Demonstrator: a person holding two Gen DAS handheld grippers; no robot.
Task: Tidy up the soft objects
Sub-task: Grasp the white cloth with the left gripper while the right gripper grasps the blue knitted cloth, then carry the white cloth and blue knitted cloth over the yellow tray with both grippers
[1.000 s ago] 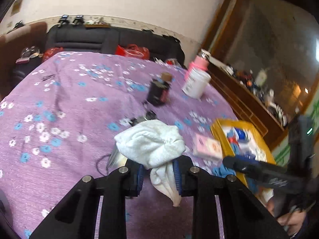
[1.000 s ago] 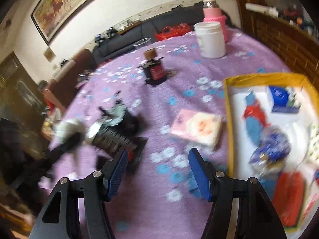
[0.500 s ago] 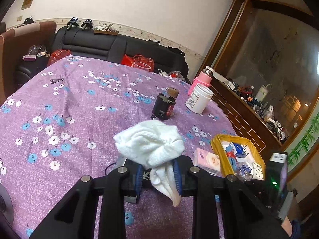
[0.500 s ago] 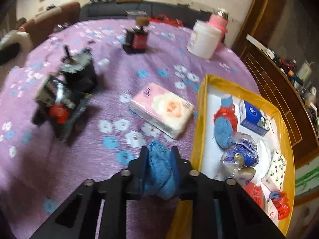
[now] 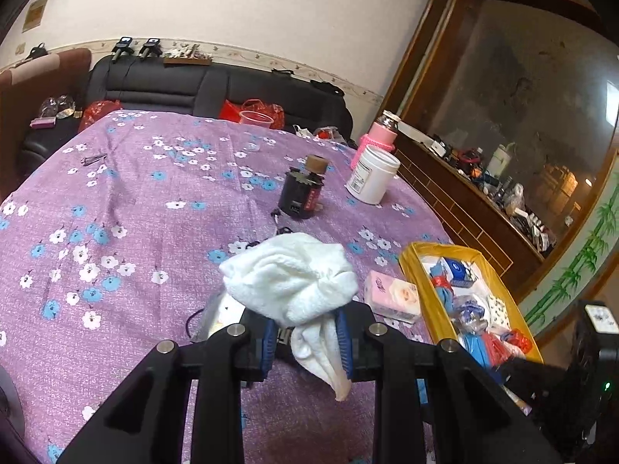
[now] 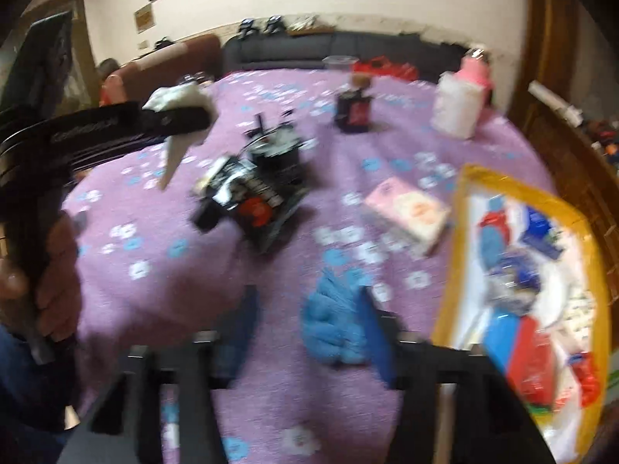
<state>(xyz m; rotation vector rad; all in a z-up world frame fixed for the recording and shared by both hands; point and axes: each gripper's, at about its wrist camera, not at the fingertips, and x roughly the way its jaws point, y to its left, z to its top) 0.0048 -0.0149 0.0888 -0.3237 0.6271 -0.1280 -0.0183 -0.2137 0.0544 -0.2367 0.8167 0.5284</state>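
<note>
My left gripper (image 5: 305,342) is shut on a white towel (image 5: 294,274) and holds it above the purple flowered tablecloth (image 5: 116,208). It also shows in the right wrist view (image 6: 182,116), towel hanging from it. My right gripper (image 6: 309,328) has its jaws apart, and a blue cloth (image 6: 336,317) rests against the right finger (image 6: 377,332); the view is blurred. A yellow tray (image 6: 460,232) with soft items stands at the right, also in the left wrist view (image 5: 410,266).
A pink tissue pack (image 5: 390,297) lies beside the tray. A black device pile (image 6: 255,189), a dark jar (image 5: 301,193), a white tub (image 5: 371,178) and a pink bottle (image 5: 379,135) stand on the table. A black sofa (image 5: 193,92) is behind.
My right gripper's jaws have opened from around the blue cloth and the gripper swung. My left gripper stays shut on the white towel, held a little higher.
</note>
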